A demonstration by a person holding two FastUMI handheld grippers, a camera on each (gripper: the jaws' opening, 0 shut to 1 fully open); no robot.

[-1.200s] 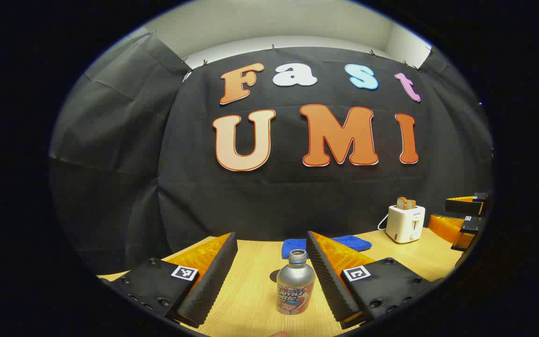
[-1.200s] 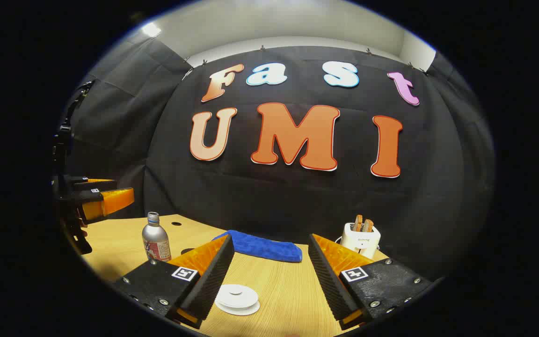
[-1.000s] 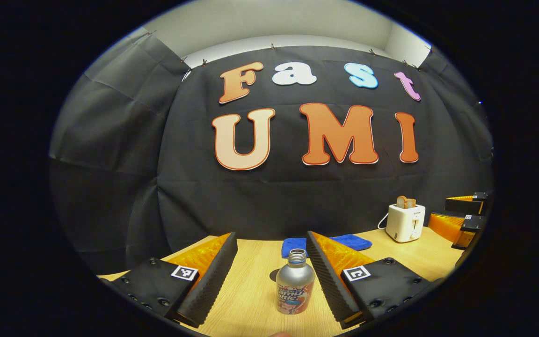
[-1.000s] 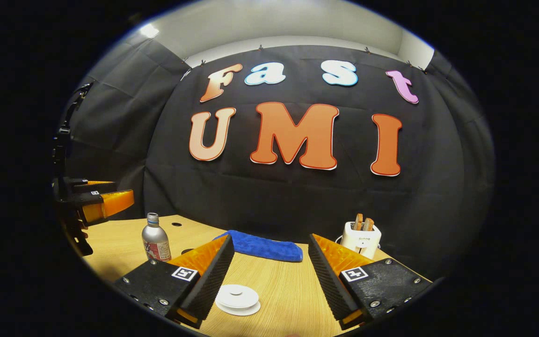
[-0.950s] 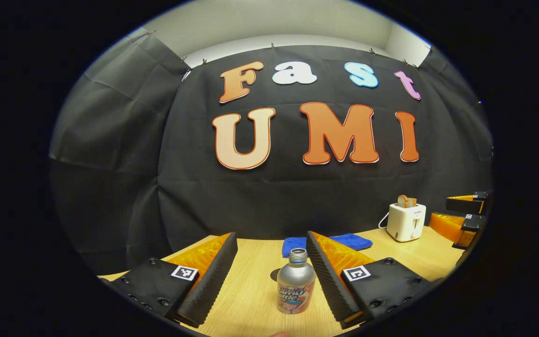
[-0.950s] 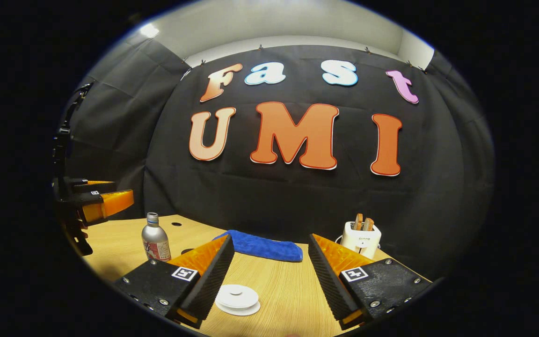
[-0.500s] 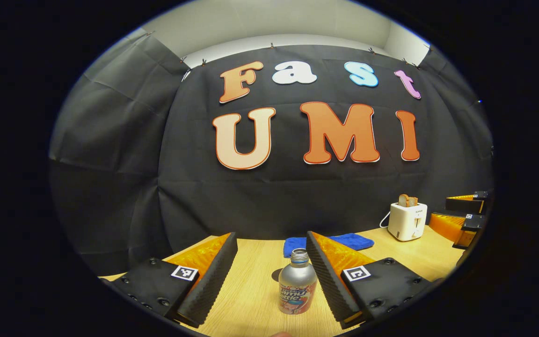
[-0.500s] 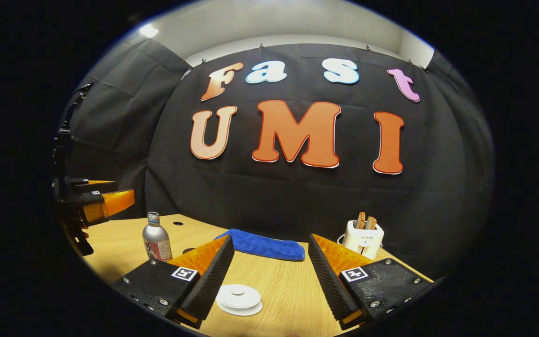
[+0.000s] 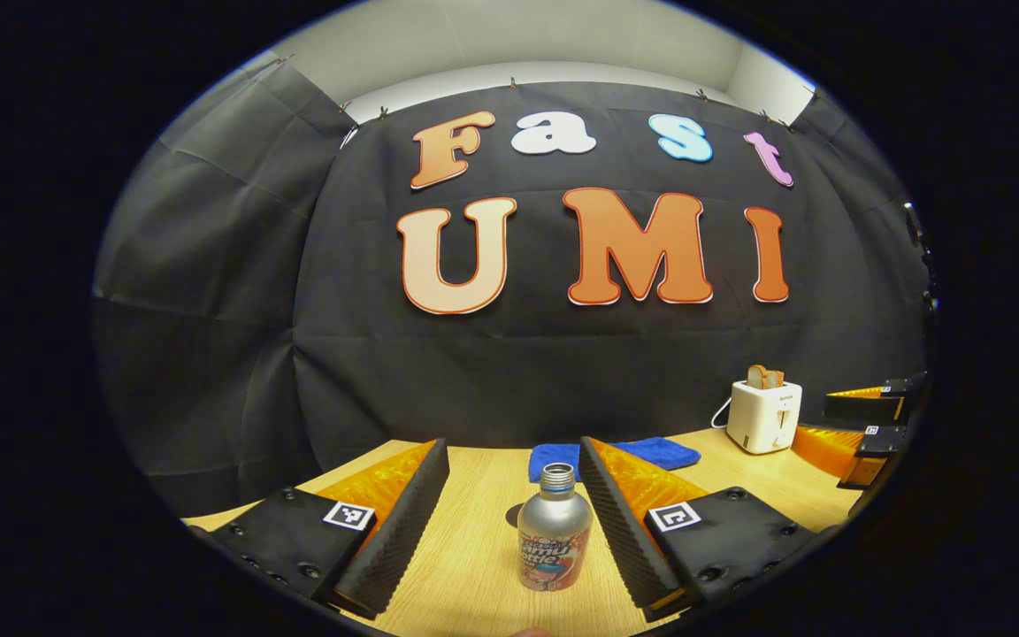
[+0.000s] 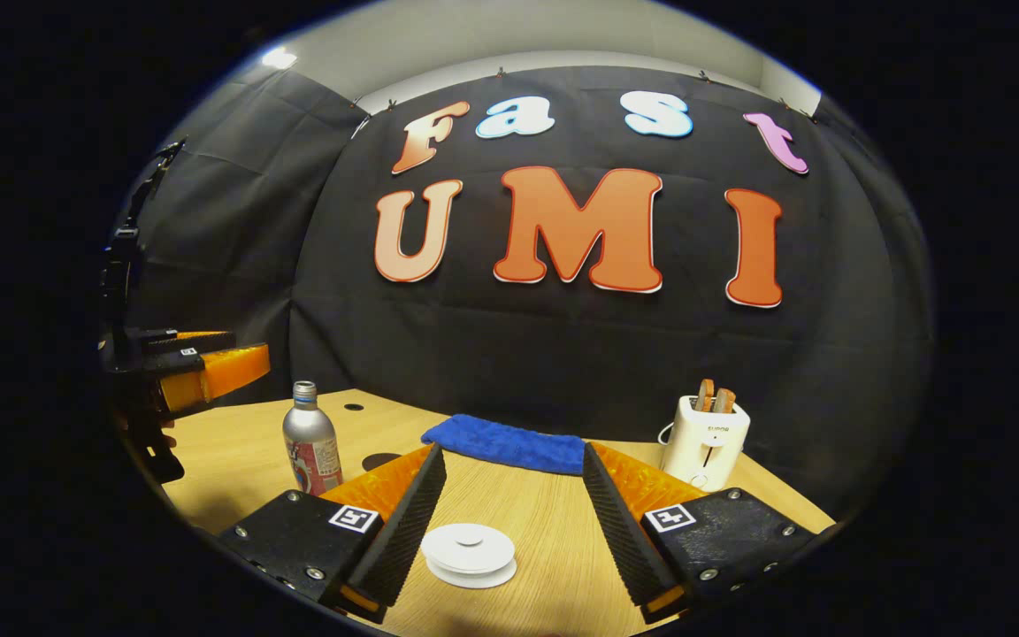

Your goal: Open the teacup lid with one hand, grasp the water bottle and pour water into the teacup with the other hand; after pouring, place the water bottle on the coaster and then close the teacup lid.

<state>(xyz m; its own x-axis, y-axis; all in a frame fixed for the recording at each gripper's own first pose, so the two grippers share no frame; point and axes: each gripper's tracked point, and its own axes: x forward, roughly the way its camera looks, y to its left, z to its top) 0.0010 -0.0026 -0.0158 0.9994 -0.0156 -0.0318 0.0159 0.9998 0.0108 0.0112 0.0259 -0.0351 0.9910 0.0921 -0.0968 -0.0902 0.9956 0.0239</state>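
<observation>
between the spread fingers of the right gripper [image 10: 509, 513], teacup lid [image 10: 469, 553] at 6 o'clock: descend centred; left gripper [image 9: 509, 518] spread around water bottle [image 9: 552, 541].

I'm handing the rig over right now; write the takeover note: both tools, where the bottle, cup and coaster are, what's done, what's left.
Left tool: open, empty, lined up on the water bottle, which stands upright on the table between its fingers, untouched.
Right tool: open, empty, above the white teacup lid, not gripping it.
The cup under the lid is barely visible from here. A dark round patch near the bottle may be the coaster; I cannot confirm it.
Done: approach only.
Left: lift the lid, grasp the bottle, pour, set the bottle on the coaster, close the lid.
</observation>
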